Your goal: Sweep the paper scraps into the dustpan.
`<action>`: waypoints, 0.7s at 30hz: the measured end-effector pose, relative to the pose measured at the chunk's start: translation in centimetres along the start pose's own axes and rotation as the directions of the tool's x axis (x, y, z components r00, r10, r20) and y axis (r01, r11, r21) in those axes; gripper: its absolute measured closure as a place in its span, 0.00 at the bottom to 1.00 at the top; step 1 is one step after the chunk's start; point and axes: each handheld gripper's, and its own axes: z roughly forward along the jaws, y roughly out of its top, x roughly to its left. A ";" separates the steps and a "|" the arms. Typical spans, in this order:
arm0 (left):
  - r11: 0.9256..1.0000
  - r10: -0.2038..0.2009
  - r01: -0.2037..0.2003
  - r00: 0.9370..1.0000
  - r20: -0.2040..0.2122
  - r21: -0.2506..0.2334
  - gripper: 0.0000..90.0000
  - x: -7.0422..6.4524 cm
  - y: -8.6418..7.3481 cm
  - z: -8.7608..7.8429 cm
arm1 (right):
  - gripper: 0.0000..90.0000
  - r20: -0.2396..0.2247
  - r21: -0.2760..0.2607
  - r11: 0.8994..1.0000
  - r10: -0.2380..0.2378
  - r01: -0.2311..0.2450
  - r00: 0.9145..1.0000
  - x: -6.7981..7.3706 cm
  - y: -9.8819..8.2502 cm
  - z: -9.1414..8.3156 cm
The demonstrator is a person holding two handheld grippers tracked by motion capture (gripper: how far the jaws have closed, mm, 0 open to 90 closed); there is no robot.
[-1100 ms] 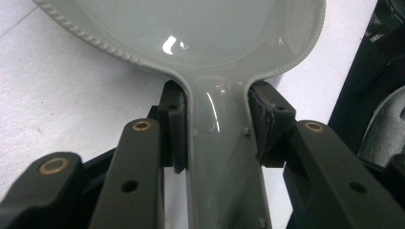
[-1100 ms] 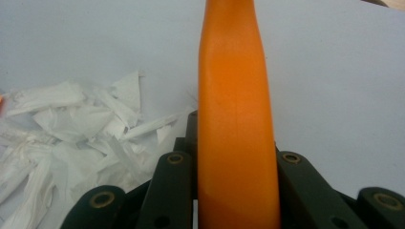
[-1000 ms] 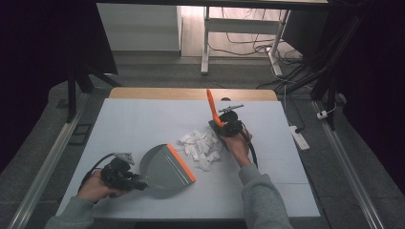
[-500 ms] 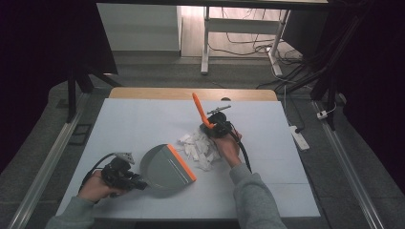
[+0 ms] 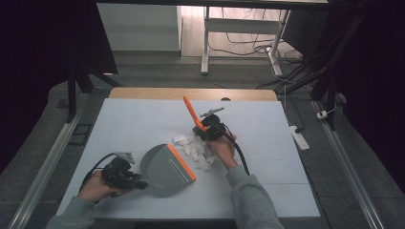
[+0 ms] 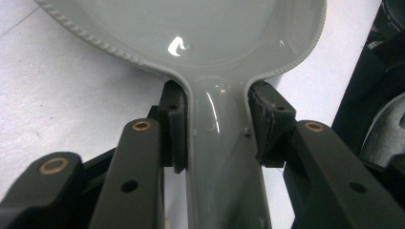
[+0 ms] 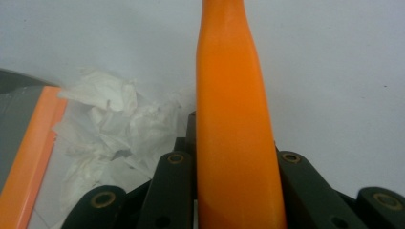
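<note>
**Desk:** What are readers looking at, reckoned from the grey plastic dustpan [image 5: 165, 167] with the orange rubber lip?

**Photographer:** A person at a pale table [image 5: 267, 191] works two hand-held tongs. The left gripper [image 5: 131, 180] is clamped on the dustpan's narrow grey handle, pads pressing both its flanks just behind the bowl, as the left gripper view shows. The right gripper [image 5: 206, 128] is clamped on the long orange plastic handle of a brush [image 5: 192, 113], which tilts up beyond the dustpan's lip. The heap of crumpled white paper scraps [image 5: 197, 149] lies on the table just beside the orange lip, between the pan and the brush.

**Desk:** How would those things handle?

**Photographer:** By the look of it, the scraps are feather-light, soft and loose; they would likely scatter or ride up over the lip if swept hard. The glossy pan seems stiff, light and somewhat slippery, so the handle's neck is the sensible hold. The smooth, tapering brush handle is best gripped low, near the head.

**Desk:** And their look?

**Photographer:** Creased, tissue-like, white scraps; a shiny pan with a beaded rim.
</note>
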 end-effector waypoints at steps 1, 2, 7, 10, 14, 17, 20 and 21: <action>1.000 0.000 0.000 1.000 0.000 0.000 0.68 0.0 0.0 0.0 | 0.85 -0.007 -0.001 1.000 -0.009 0.009 1.000 0.2 0.0 0.0; 1.000 0.000 0.000 1.000 0.000 0.000 0.69 0.0 0.0 0.0 | 0.85 -0.007 0.001 1.000 -0.020 0.020 1.000 0.4 0.0 0.0; 1.000 0.000 0.000 1.000 -0.001 0.001 0.68 0.0 0.0 0.0 | 0.85 -0.033 0.007 0.999 -0.050 0.050 0.998 1.3 -0.1 0.0; 1.000 -0.001 0.001 1.000 -0.002 0.001 0.68 0.0 0.0 0.0 | 0.85 -0.048 0.008 0.998 -0.069 0.069 0.996 1.8 -0.1 0.0; 1.000 -0.002 0.002 1.000 -0.002 0.000 0.69 0.0 0.0 0.0 | 0.85 -0.057 0.007 0.997 -0.082 0.082 0.995 2.3 -0.2 0.1; 1.000 -0.002 0.002 1.000 -0.002 0.000 0.69 0.0 0.0 0.0 | 0.85 -0.071 0.007 0.995 -0.095 0.096 0.993 2.6 -0.2 0.1; 1.000 -0.002 0.002 1.000 -0.002 0.000 0.69 0.0 0.0 0.0 | 0.85 -0.087 0.009 0.994 -0.109 0.110 0.990 3.1 -0.2 0.1; 1.000 -0.002 0.002 1.000 -0.002 0.000 0.69 0.0 0.0 0.0 | 0.85 -0.092 0.010 0.993 -0.116 0.117 0.989 3.3 -0.2 0.1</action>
